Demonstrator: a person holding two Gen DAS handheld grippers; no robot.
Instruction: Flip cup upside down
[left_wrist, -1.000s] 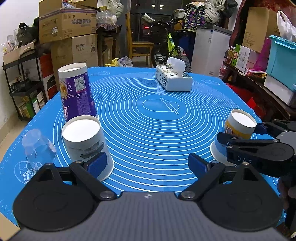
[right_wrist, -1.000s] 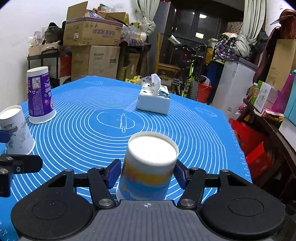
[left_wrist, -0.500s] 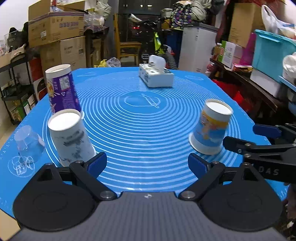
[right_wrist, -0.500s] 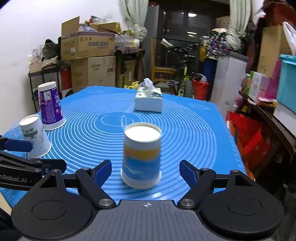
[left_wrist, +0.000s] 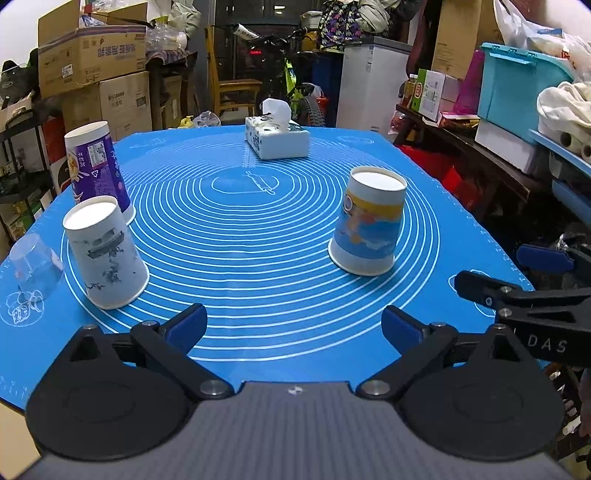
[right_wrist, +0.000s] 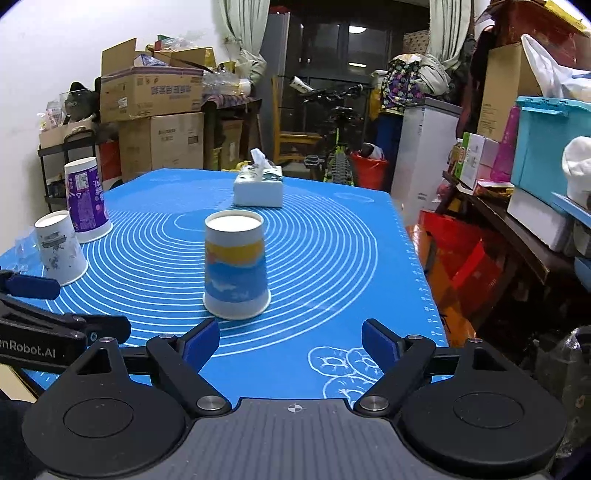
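Observation:
Three paper cups stand upside down on the blue mat (left_wrist: 280, 258). A blue-and-yellow cup (left_wrist: 367, 221) is right of centre; it also shows in the right wrist view (right_wrist: 235, 267). A white cup with grey print (left_wrist: 103, 254) stands at the left (right_wrist: 59, 253), and a purple cup (left_wrist: 98, 170) behind it (right_wrist: 86, 199). My left gripper (left_wrist: 293, 326) is open and empty, near the mat's front edge. My right gripper (right_wrist: 291, 341) is open and empty, just in front of the blue-and-yellow cup.
A tissue box (left_wrist: 277, 138) sits at the far side of the mat. An upturned clear plastic cup (left_wrist: 35, 264) stands at the left edge. Cardboard boxes (left_wrist: 92, 55), a bicycle and shelves with bins (left_wrist: 524, 92) surround the table.
Both grippers have drawn back toward the near edge. The right gripper opened away from the blue-and-yellow cup, which stays upside down on the mat. The left gripper has left the white cup.

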